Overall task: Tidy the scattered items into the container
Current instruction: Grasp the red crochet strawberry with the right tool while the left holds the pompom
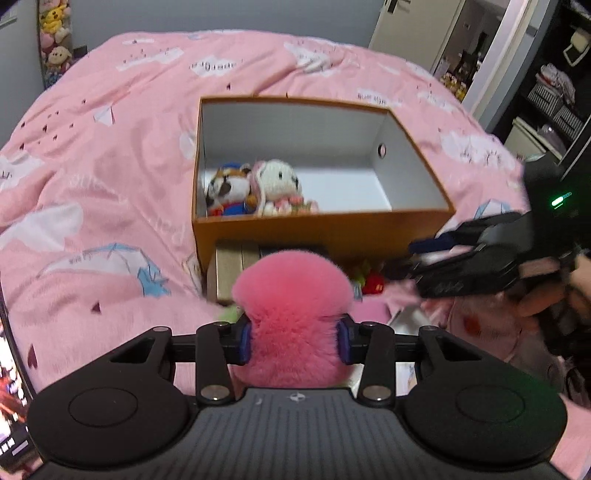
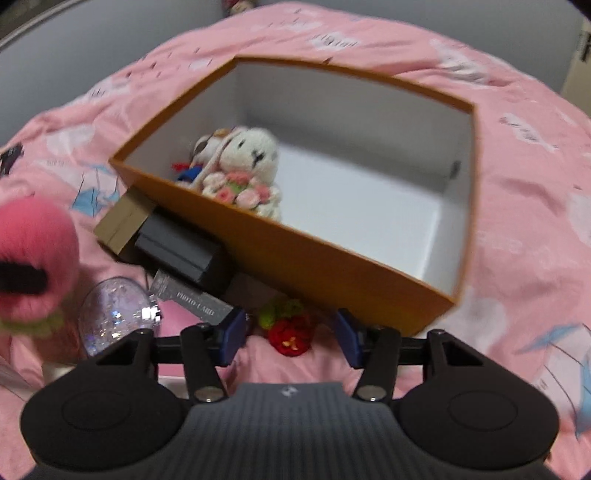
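A bedroom with a bed under a pink printed quilt

The pink quilt with white clouds and blue paper cranes (image 1: 122, 155) covers the bed; behind its far edge stands a grey wall (image 1: 221, 14), with stacked plush toys (image 1: 55, 33) at the far left corner and dark storage shelves (image 1: 557, 88) beyond the right edge.

A: Left wrist view. The pink fluffy toy (image 1: 291, 314) blocks the ground behind it; the cardboard box (image 1: 227, 271) and dark box (image 1: 291, 249) show only as slivers above the fluff. Toy's lower end is hidden behind the gripper body.

B: Right edge?

A: Right gripper (image 1: 424, 254) smeared by motion; the hand (image 1: 543, 295) behind it is blurred and cut by the frame.

B: Right wrist view?

A: Whole frame soft. Raccoon plush (image 2: 207, 146) mostly hidden behind the white bunny plush (image 2: 247, 170). Print on the clear card sleeve (image 2: 192, 299) only partly legible. Glitter globe (image 2: 116, 314) clipped below by the gripper. Red and green knitted item (image 2: 288, 326) too blurred to identify.
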`<state>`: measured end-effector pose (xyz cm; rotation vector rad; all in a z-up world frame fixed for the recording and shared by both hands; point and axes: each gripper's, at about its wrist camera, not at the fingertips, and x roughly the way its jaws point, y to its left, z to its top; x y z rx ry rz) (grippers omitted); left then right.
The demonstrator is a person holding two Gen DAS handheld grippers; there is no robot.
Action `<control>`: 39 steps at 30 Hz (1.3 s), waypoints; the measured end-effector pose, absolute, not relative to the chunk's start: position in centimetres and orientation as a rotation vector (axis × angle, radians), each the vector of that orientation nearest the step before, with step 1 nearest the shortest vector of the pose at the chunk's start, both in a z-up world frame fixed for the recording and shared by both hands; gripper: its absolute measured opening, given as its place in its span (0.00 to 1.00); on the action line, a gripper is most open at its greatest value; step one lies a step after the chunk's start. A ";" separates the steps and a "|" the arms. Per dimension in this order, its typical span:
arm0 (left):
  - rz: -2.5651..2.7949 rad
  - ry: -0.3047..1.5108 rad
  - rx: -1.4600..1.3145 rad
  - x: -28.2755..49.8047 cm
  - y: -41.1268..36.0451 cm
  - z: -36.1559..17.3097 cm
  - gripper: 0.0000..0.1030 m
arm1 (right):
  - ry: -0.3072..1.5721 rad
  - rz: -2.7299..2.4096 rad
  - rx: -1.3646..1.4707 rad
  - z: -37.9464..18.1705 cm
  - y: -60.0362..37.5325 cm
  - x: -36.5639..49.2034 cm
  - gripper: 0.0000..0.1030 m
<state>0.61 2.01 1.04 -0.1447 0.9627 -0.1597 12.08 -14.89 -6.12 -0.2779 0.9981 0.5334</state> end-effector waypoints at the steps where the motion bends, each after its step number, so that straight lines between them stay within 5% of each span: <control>1: -0.158 0.955 -0.145 0.8 2.1 1.2 0.47 | 1.013 0.541 -0.288 -6.6 -14.6 12.4 0.54; 21: -0.108 0.944 -0.164 2.8 3.5 0.8 0.47 | 1.119 0.528 -0.387 -12.2 -12.8 14.2 0.50; 27: -0.109 0.958 -0.165 2.9 3.4 0.4 0.47 | 1.130 0.530 -0.380 -12.8 -13.0 14.1 0.37; 39: -0.103 0.939 -0.161 2.5 3.6 1.2 0.47 | 1.087 0.537 -0.355 -11.3 -14.0 12.4 0.36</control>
